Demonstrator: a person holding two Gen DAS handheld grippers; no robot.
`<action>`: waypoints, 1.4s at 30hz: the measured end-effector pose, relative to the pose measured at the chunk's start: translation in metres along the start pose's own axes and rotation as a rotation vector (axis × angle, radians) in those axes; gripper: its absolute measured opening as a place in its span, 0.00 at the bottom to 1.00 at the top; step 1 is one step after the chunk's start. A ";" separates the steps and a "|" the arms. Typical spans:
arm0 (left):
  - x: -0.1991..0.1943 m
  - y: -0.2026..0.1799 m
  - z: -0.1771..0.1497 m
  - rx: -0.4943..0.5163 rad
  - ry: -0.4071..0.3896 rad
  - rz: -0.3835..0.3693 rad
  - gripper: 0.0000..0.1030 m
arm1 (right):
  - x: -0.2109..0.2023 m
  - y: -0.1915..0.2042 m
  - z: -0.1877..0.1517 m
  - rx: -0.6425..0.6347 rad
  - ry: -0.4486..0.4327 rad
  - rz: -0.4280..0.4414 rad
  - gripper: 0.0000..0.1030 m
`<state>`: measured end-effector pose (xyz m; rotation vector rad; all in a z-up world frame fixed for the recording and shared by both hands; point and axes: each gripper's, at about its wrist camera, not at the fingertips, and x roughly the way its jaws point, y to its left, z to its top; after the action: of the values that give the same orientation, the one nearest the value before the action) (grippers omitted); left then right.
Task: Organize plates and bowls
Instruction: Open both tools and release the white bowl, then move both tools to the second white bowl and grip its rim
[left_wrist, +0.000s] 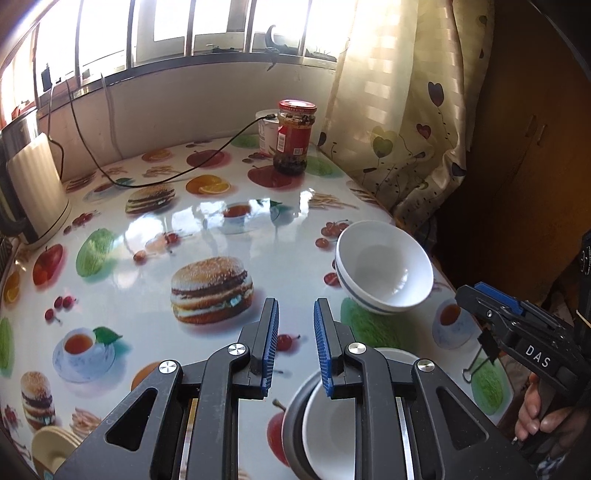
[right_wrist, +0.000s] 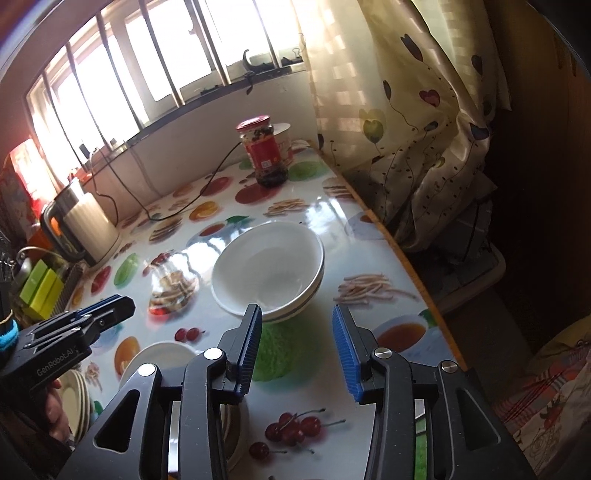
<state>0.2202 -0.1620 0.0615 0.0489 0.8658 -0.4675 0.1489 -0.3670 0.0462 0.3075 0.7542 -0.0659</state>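
Note:
Two stacked white bowls (left_wrist: 384, 267) with a dark stripe stand near the table's right edge; they also show in the right wrist view (right_wrist: 267, 260). My left gripper (left_wrist: 295, 314) is open and empty, left of that stack and above a white bowl (left_wrist: 328, 432) that sits on a grey plate (left_wrist: 293, 421). My right gripper (right_wrist: 297, 317) is open and empty, just short of the stacked bowls; it also shows in the left wrist view (left_wrist: 480, 295). White plates (right_wrist: 155, 358) lie at the lower left, partly hidden by my fingers. A cream plate stack (left_wrist: 51, 446) sits at the table's near left corner.
A red-lidded sauce jar (left_wrist: 293, 136) and a white cup (left_wrist: 267, 129) stand at the far side. A cream kettle (left_wrist: 35, 188) stands at the left with a black cable (left_wrist: 166, 177) across the table. A curtain (left_wrist: 399, 110) hangs along the right edge.

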 end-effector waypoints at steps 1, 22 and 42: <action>0.005 0.000 0.003 0.004 0.008 -0.003 0.20 | 0.002 -0.002 0.002 0.001 0.001 -0.005 0.38; 0.064 -0.022 0.035 0.032 0.113 -0.091 0.20 | 0.052 -0.020 0.021 0.037 0.058 0.006 0.39; 0.086 -0.031 0.035 0.063 0.175 -0.091 0.20 | 0.075 -0.011 0.026 0.004 0.085 0.007 0.29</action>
<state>0.2802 -0.2306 0.0256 0.1093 1.0277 -0.5819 0.2186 -0.3817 0.0098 0.3180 0.8369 -0.0478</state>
